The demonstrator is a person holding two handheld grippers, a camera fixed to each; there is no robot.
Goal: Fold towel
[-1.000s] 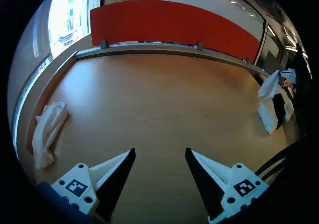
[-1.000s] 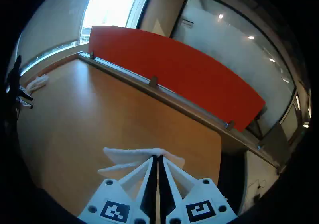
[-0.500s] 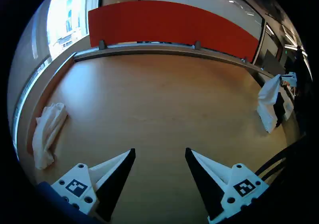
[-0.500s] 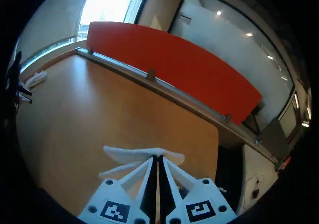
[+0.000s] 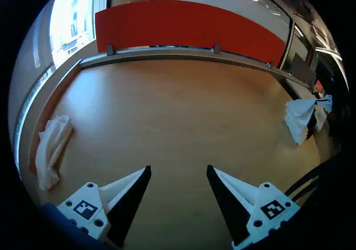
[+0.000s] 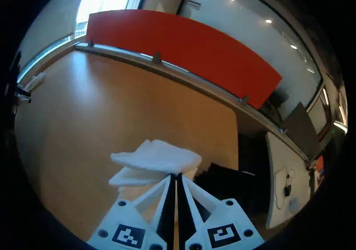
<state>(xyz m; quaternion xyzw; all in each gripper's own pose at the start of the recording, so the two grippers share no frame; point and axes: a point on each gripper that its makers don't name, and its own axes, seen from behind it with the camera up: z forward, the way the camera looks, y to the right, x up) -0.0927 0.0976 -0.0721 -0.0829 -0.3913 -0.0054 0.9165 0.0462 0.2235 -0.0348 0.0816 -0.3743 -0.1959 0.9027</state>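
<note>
The white towel [image 6: 155, 159], at the right end of the wooden table [image 6: 89, 112], is pinched at its edge by the right gripper [image 6: 176, 179], while the left gripper [image 5: 178, 174] is spread empty over the table; this soft, light, limp cloth is probably best taken by a free corner.

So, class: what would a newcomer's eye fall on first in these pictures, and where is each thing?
The long red panel along the far edge of the wooden table strikes first. Next comes the white towel pinched in the shut right gripper. A crumpled cloth lies at the table's left edge in the left gripper view.
</note>
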